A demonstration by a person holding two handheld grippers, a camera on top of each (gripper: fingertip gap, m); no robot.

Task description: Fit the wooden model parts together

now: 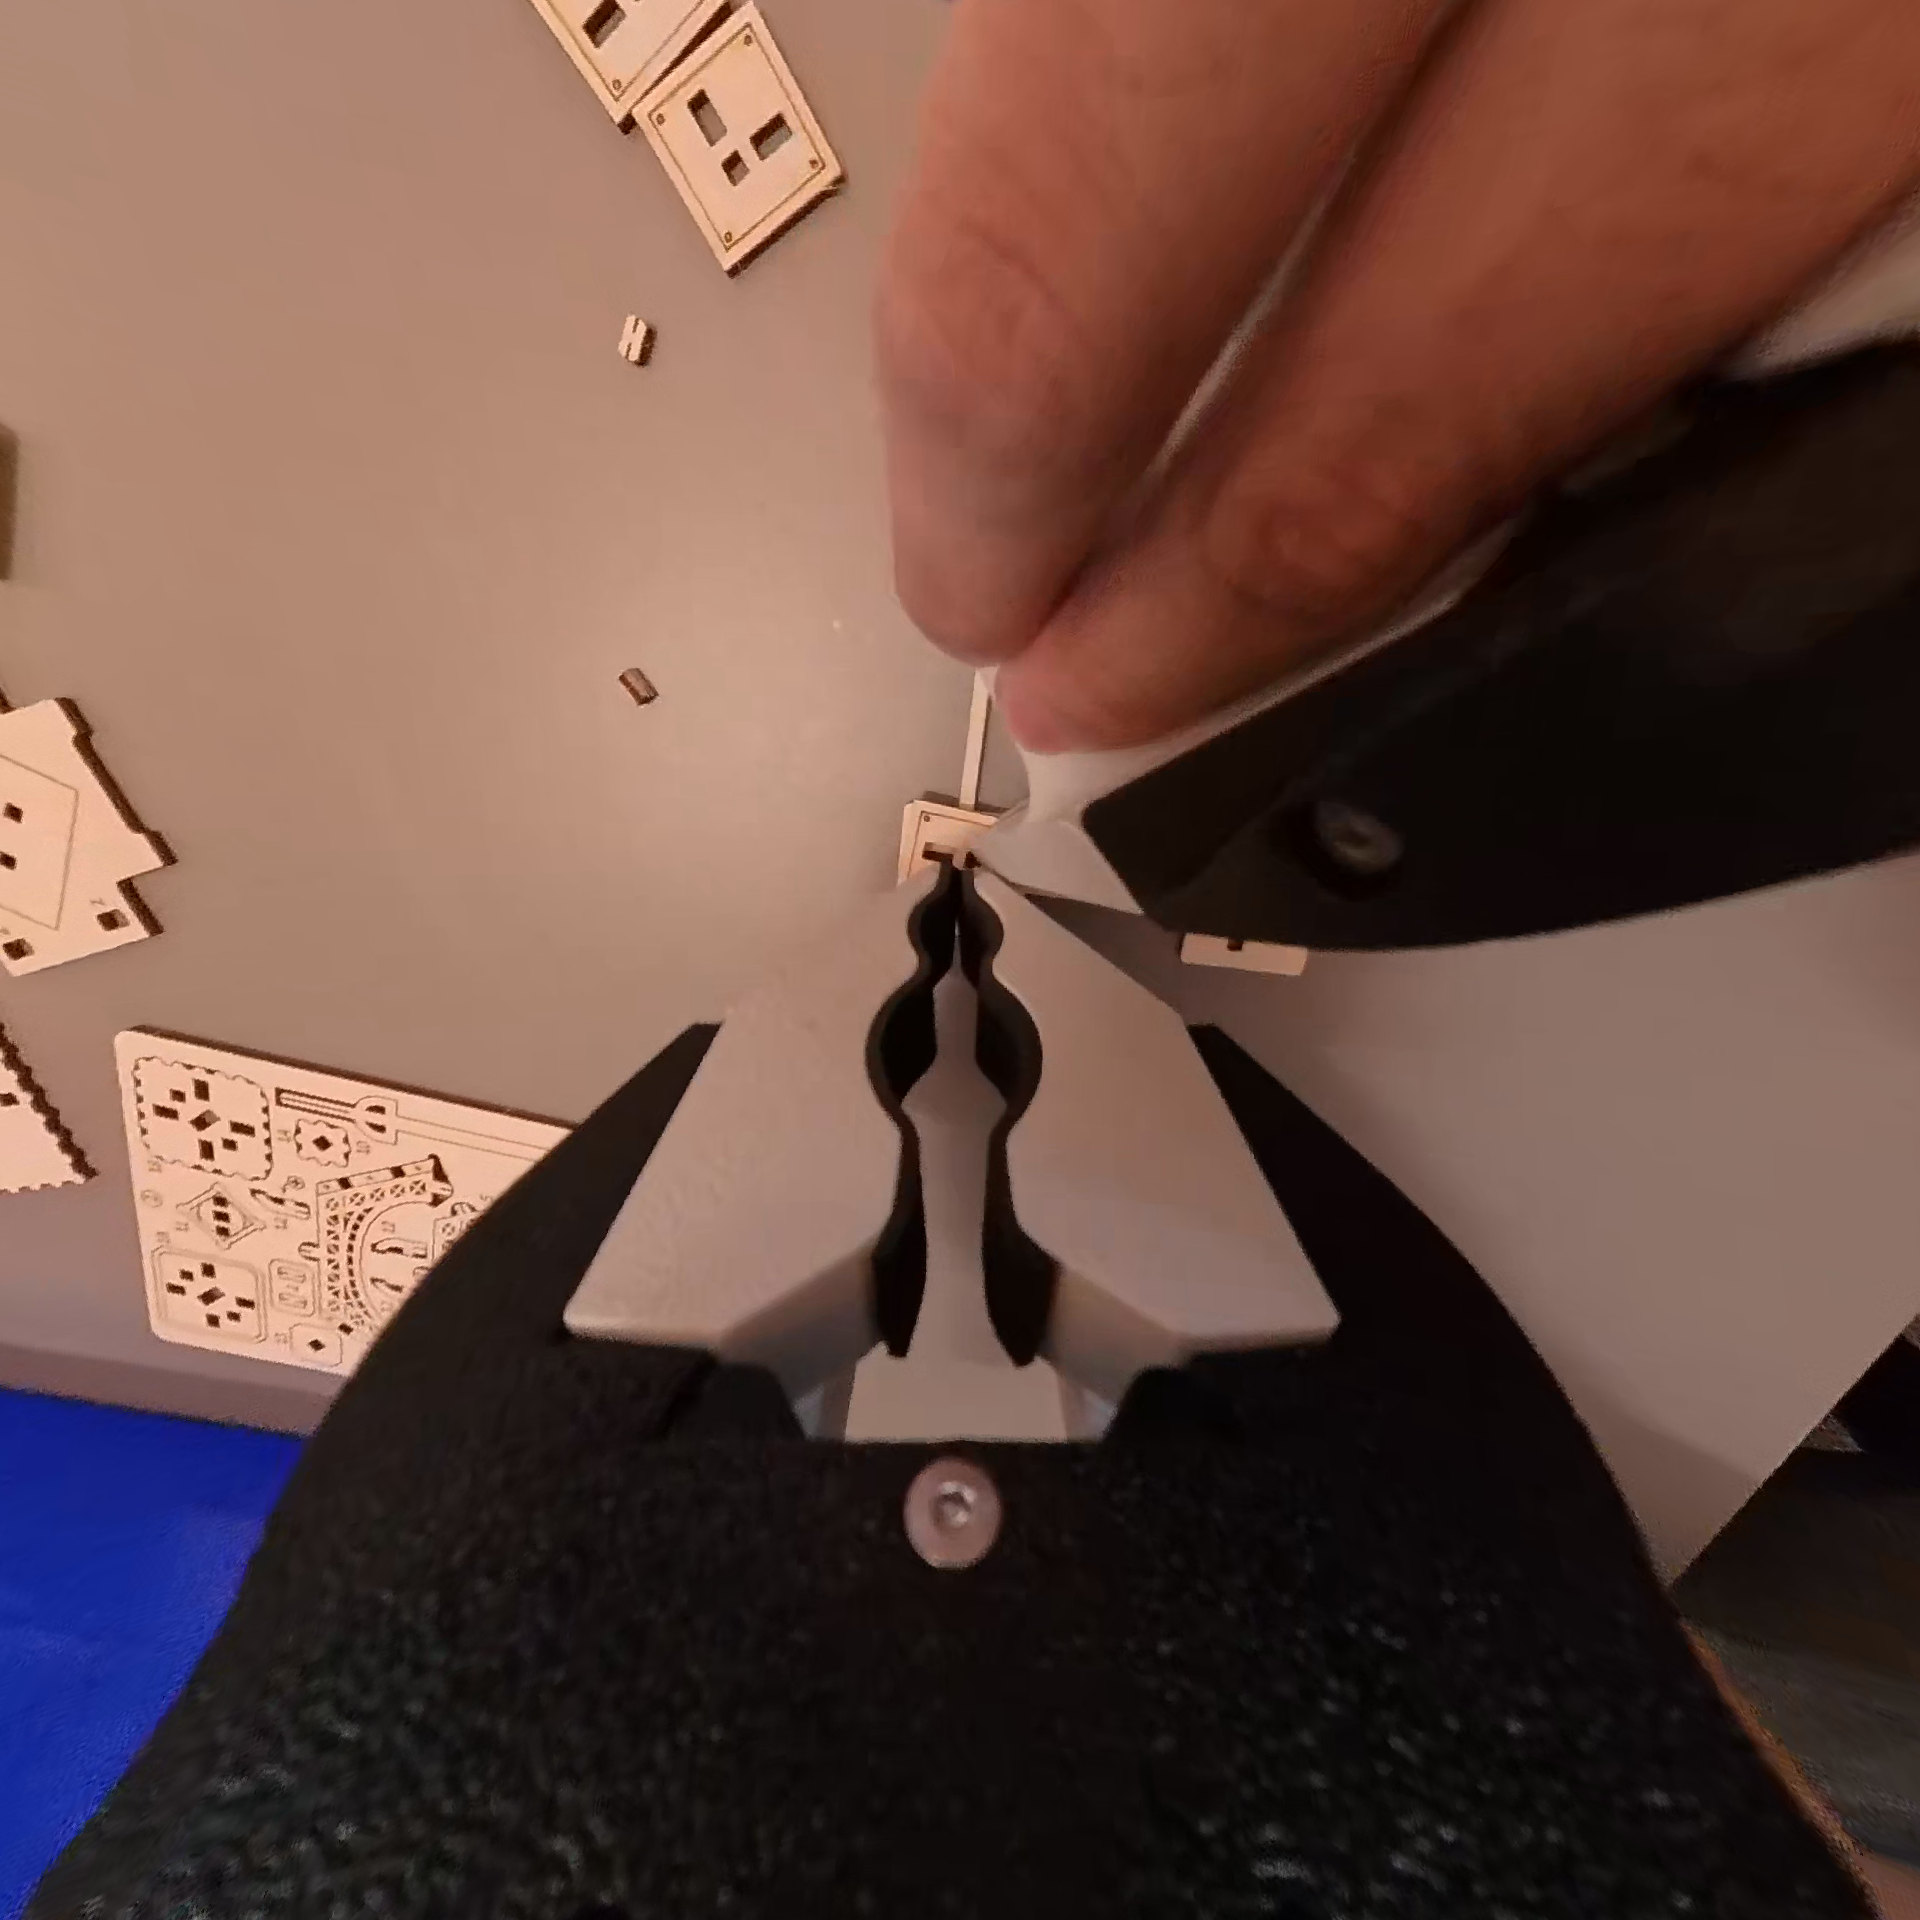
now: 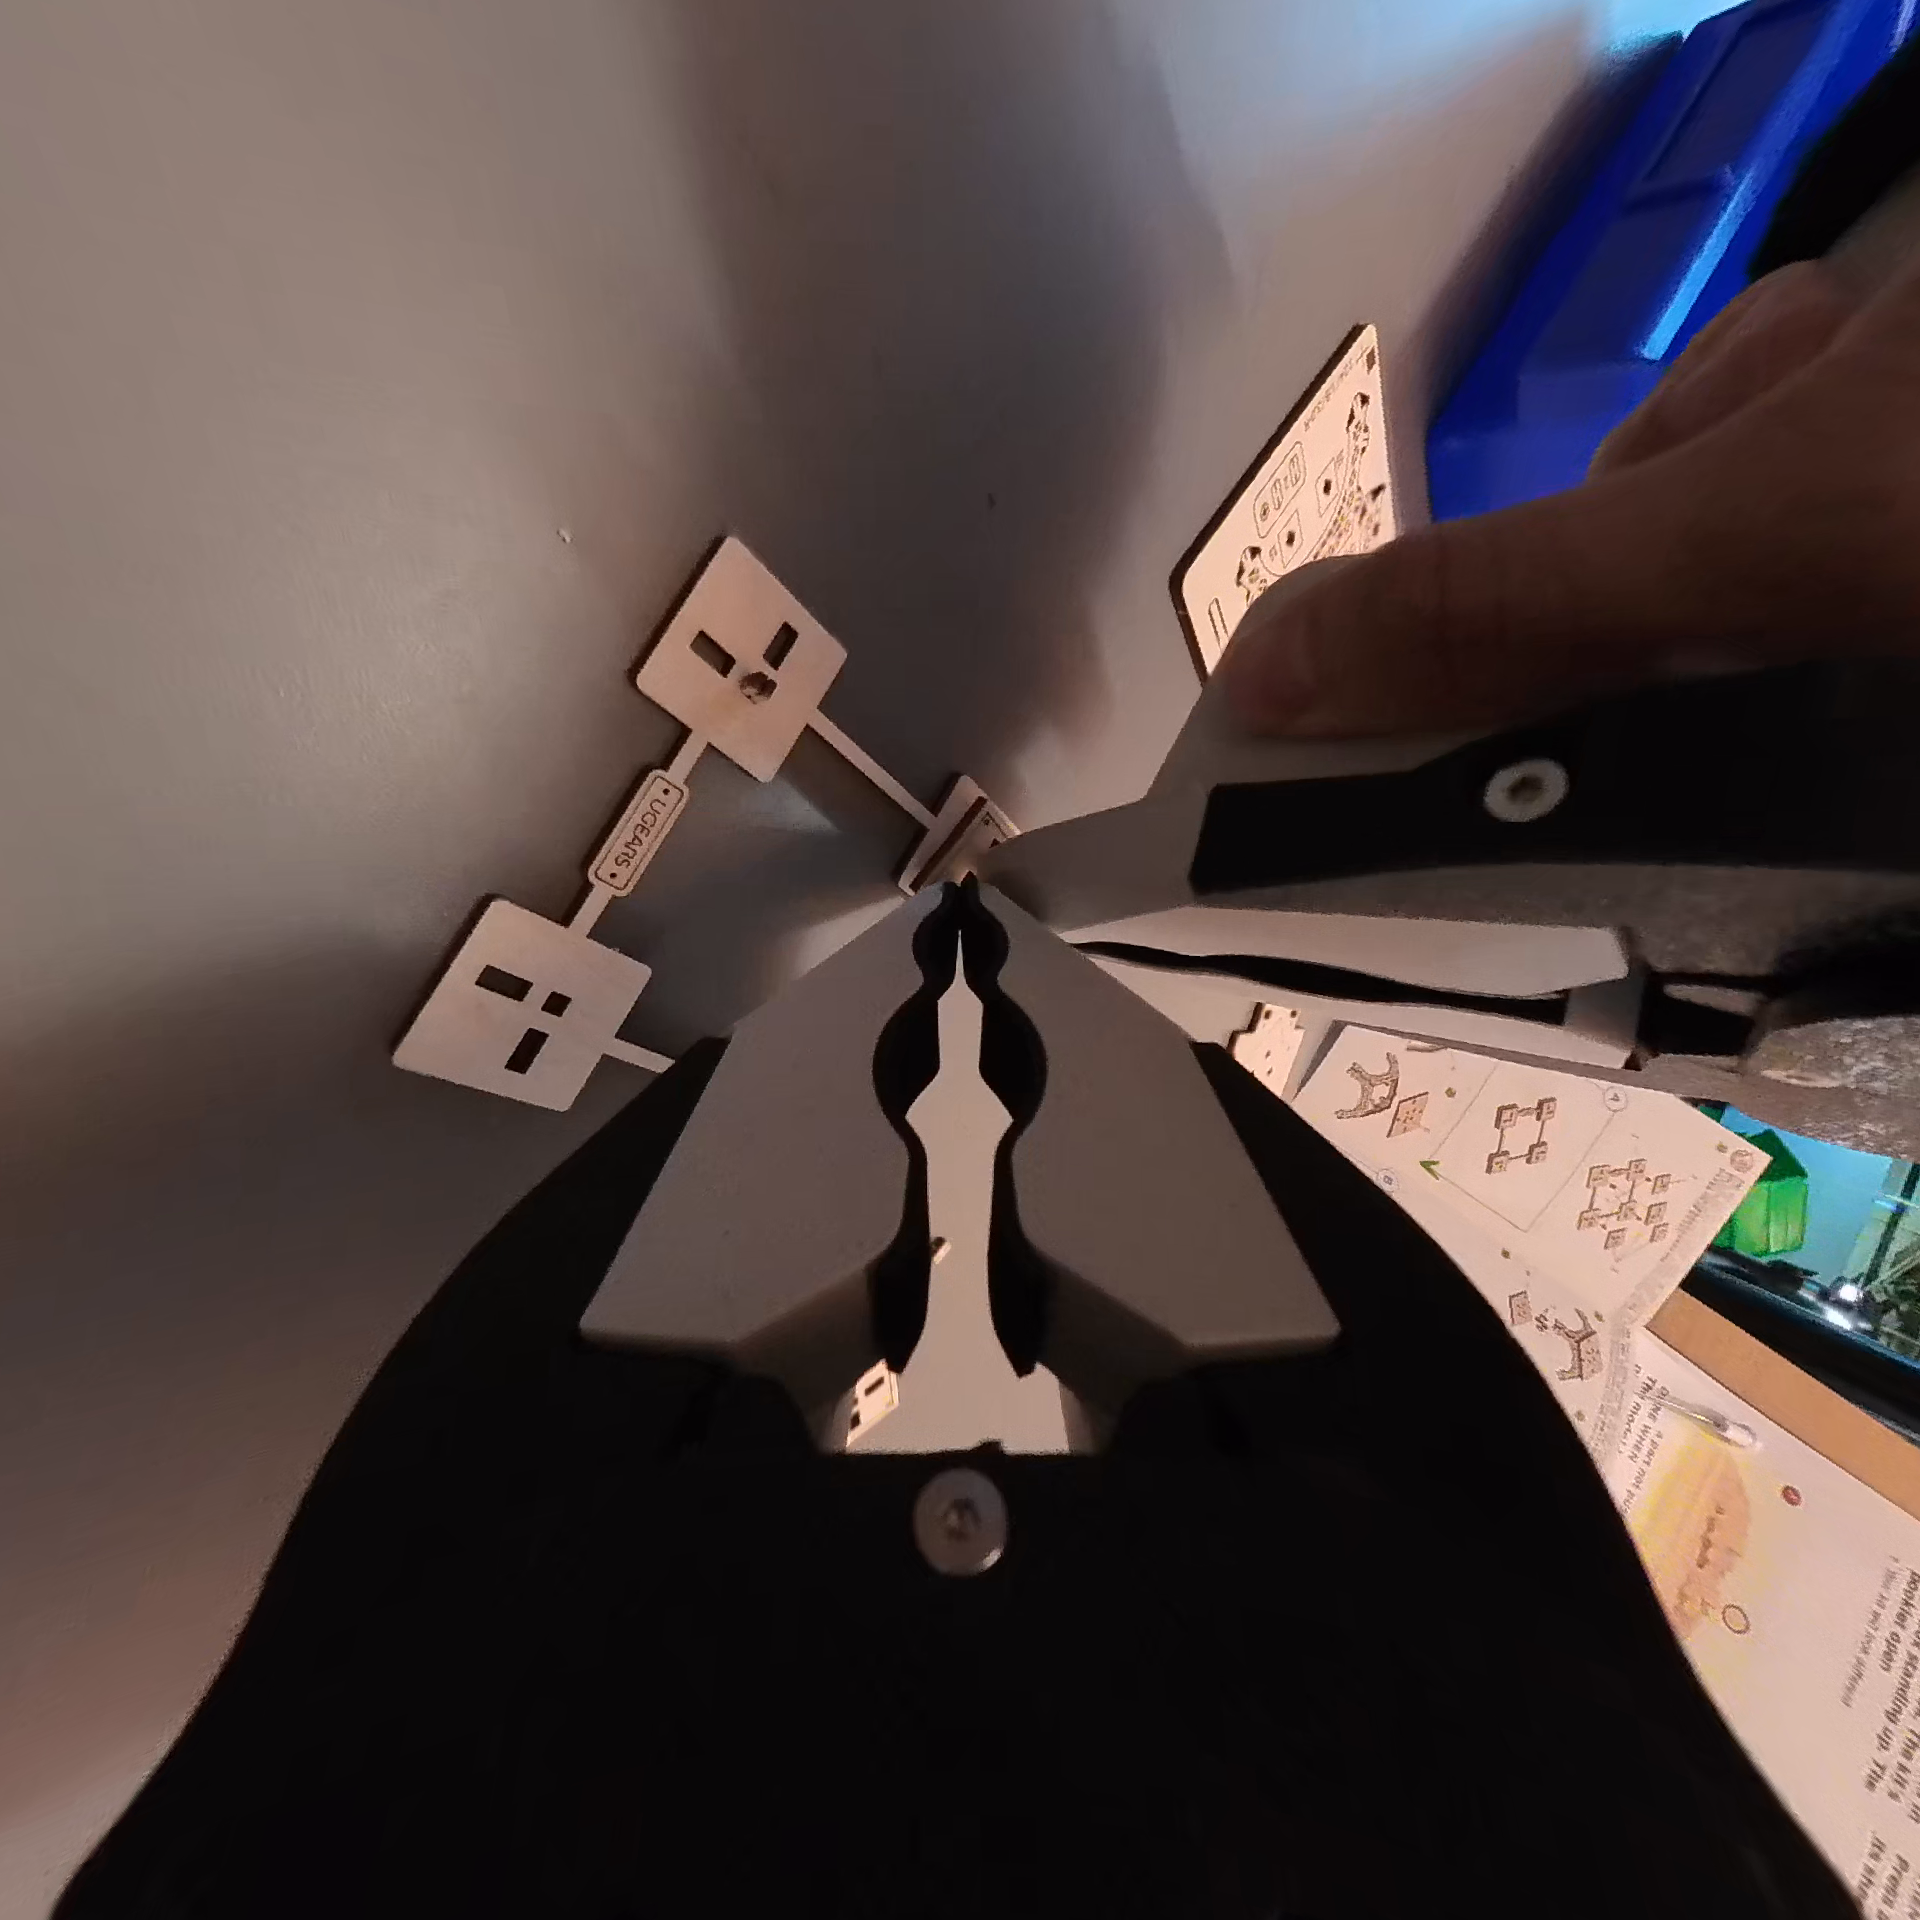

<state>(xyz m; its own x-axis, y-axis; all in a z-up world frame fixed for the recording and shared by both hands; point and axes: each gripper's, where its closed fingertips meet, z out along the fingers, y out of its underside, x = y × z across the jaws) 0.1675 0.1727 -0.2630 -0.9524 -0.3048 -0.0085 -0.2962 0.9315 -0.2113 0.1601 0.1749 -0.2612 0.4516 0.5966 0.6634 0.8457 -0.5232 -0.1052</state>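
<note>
A wooden frame of square slotted plates joined by thin bars lies on the grey table (image 2: 312,416). Two of its plates (image 2: 740,655) (image 2: 520,1003) are in plain view in the right wrist view. My left gripper (image 1: 951,878) is shut, its tips against the edge of the frame's small corner plate (image 1: 935,836). My right gripper (image 2: 961,888) is also shut, its tips at the same corner plate (image 2: 951,826) from the other side. I cannot tell whether either gripper pinches anything. Each gripper shows in the other's view with a hand on it.
Loose wooden plates (image 1: 738,156) (image 1: 62,831) and a laser-cut parts sheet (image 1: 312,1195) lie on the table to the left. Two tiny wooden bits (image 1: 636,341) (image 1: 636,686) lie between them. A paper instruction sheet (image 2: 1507,1164) lies to the right, and a blue bin (image 2: 1610,291) stands behind. The tips of both grippers are at nearly the same place.
</note>
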